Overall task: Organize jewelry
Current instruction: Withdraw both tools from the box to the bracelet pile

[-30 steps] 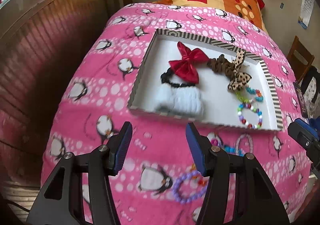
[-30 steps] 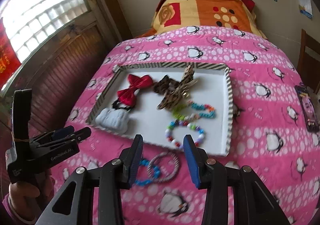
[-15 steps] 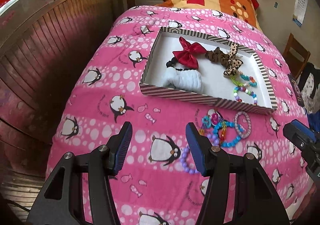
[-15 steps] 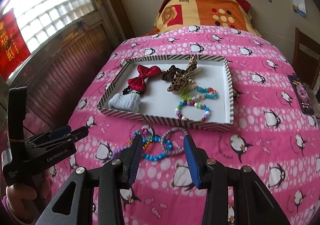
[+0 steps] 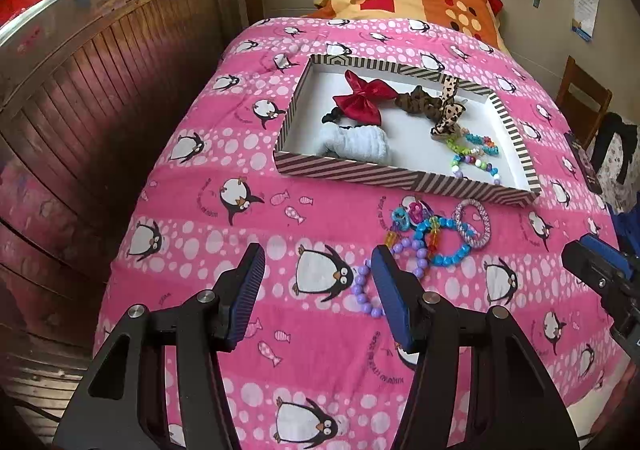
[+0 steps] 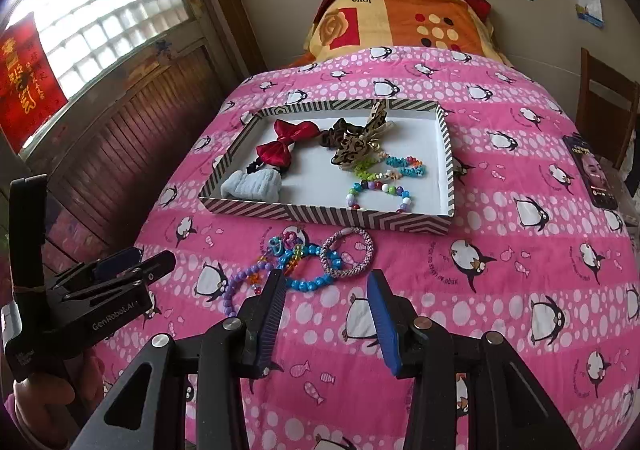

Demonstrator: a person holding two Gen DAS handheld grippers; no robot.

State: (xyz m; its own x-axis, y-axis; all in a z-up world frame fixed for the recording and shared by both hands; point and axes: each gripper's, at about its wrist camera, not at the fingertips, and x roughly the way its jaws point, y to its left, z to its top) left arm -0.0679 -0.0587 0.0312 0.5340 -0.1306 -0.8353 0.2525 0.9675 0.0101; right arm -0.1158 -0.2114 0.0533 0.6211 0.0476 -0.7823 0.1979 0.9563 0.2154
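Observation:
A striped tray lies on the pink penguin blanket. It holds a red bow, a leopard scrunchie, a white scrunchie and beaded bracelets. In front of the tray lie a blue bead bracelet, a purple bead bracelet and a pink woven bangle. My left gripper is open and empty, just left of the purple bracelet. My right gripper is open and empty, just short of the loose bracelets.
A wooden wall panel runs along the bed's left side. An orange folded quilt lies at the bed's head. A phone lies at the right edge, and a wooden chair stands beyond it.
Both grippers have pulled back and away from the tray, so the loose bracelets in front of it now show fully. Both stay open and empty.

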